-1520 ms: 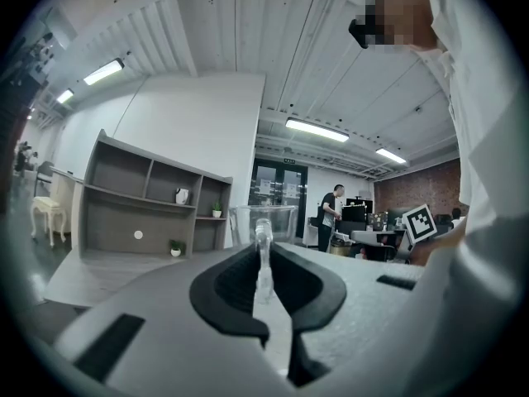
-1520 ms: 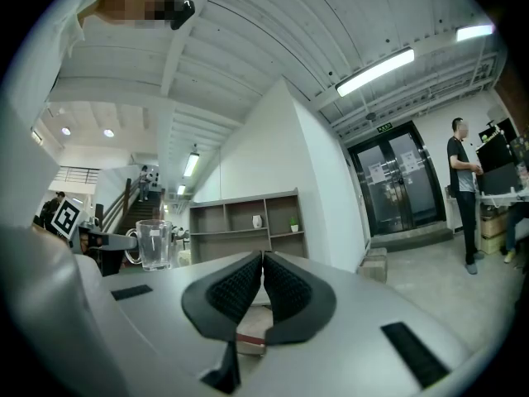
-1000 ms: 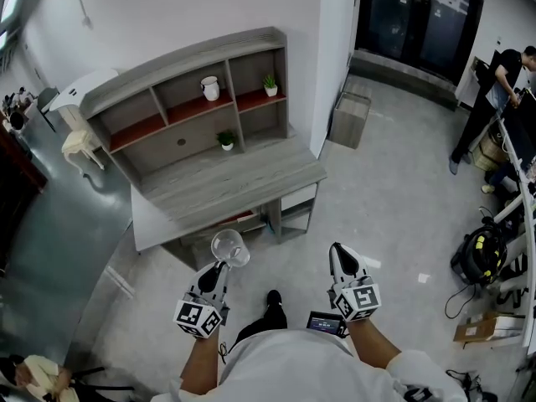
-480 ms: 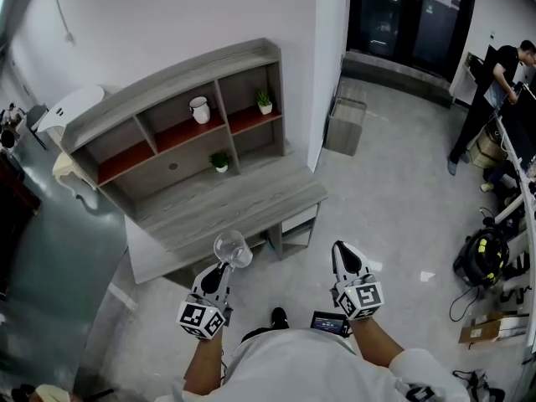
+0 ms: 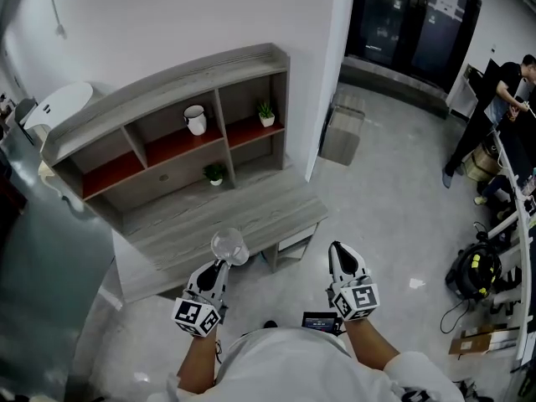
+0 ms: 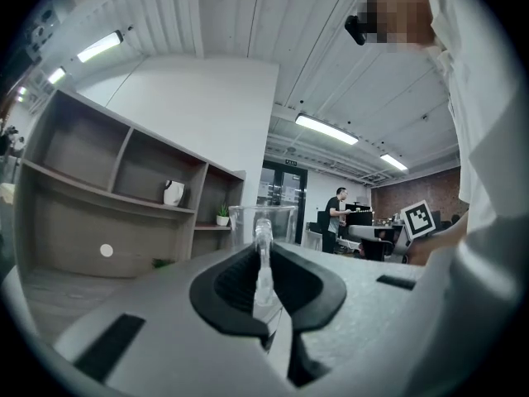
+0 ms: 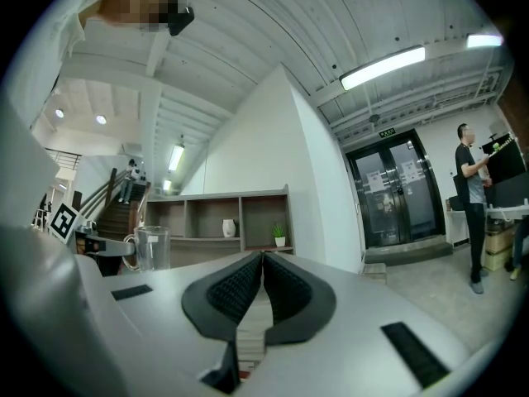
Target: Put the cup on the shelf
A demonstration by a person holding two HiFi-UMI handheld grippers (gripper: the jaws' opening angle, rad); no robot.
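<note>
Because the cup (image 5: 229, 246) is clear glass, it will likely handle light, stiff, slick and breakable, so its handle is the sound place to take it. The left tongs (image 5: 223, 264) are clenched on that handle, holding the cup upright in the air, well in front of the shelf (image 5: 167, 84), near the surface (image 5: 243, 212) below it. The right tongs (image 5: 338, 251) are clenched on nothing.
</note>
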